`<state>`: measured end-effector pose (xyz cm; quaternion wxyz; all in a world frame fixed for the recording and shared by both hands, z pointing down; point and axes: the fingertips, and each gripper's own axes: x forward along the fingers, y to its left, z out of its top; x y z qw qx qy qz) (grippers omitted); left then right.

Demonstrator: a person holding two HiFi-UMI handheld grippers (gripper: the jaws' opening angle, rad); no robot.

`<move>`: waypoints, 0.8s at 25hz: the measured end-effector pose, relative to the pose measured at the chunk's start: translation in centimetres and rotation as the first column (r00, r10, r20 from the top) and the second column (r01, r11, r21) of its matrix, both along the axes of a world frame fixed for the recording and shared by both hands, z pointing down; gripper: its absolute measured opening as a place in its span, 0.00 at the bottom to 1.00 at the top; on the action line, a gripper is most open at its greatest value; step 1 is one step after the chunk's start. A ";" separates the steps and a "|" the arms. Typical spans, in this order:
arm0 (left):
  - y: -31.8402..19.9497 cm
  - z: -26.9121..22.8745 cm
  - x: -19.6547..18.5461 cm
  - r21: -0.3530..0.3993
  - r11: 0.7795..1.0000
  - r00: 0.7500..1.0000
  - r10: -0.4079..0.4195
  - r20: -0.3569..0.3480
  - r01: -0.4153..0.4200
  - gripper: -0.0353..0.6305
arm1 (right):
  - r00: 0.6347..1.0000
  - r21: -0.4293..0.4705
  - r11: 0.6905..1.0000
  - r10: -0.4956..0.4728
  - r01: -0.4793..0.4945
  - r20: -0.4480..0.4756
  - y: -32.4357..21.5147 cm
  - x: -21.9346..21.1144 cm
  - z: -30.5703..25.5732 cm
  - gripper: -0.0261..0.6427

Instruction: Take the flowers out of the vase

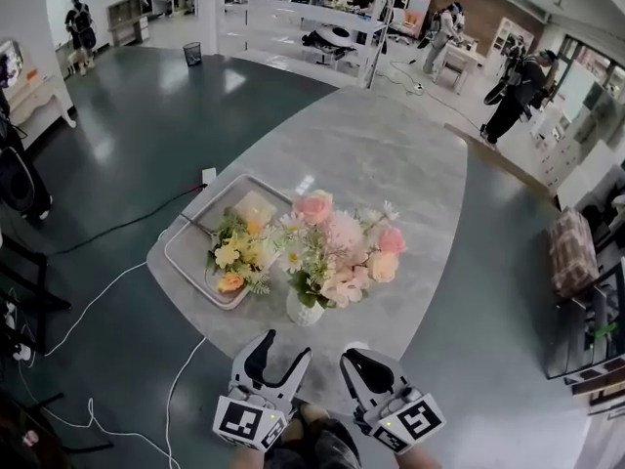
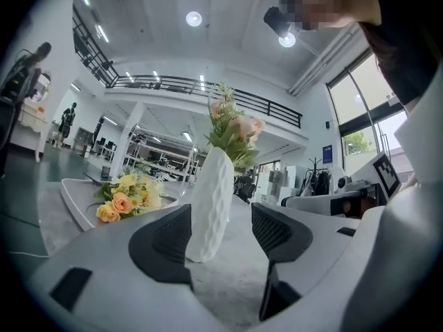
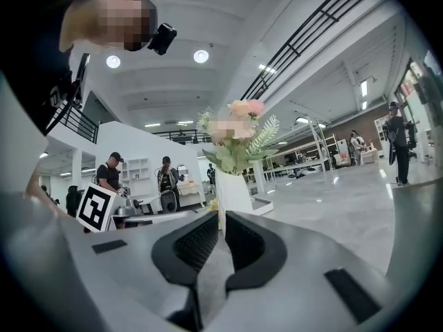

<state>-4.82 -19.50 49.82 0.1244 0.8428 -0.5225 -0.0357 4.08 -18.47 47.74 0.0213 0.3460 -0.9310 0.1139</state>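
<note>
Facing 1 vase [image 1: 305, 309] w/ flowers [image 1: 332, 247], 1 tray [image 1: 188, 252]: L hand-held gripper [image 1: 283, 350] open, R hand-held gripper [image 1: 352, 360] closed.

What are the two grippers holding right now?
Nothing. The left gripper is open, and the vase stands just ahead of it, untouched. The right gripper is shut and empty.
</note>
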 end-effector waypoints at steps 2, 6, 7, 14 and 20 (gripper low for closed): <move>-1.4 0.5 0.0 -0.004 1.000 1.000 -0.005 0.024 0.005 0.51 | 1.000 0.009 1.000 -0.013 0.013 -0.009 -1.1 -0.6 0.5 0.07; -3.7 0.9 0.5 0.006 1.000 0.997 -0.007 0.078 0.007 0.62 | 0.999 0.021 0.999 -0.041 0.041 -0.023 -2.4 -1.1 1.2 0.08; -4.1 0.8 0.7 0.014 1.000 0.997 -0.007 0.083 0.006 0.63 | 0.999 0.024 0.999 -0.045 0.046 -0.018 -2.7 -1.1 1.3 0.08; -6.5 -0.1 0.8 0.072 0.997 0.997 -0.016 0.078 0.010 0.64 | 0.994 0.027 0.996 -0.087 0.085 0.070 -4.9 -1.2 0.5 0.22; -7.3 0.1 1.4 0.087 0.996 0.992 0.025 0.124 -0.036 0.64 | 0.974 0.105 0.983 -0.168 0.154 0.150 -6.6 -2.4 -2.3 0.38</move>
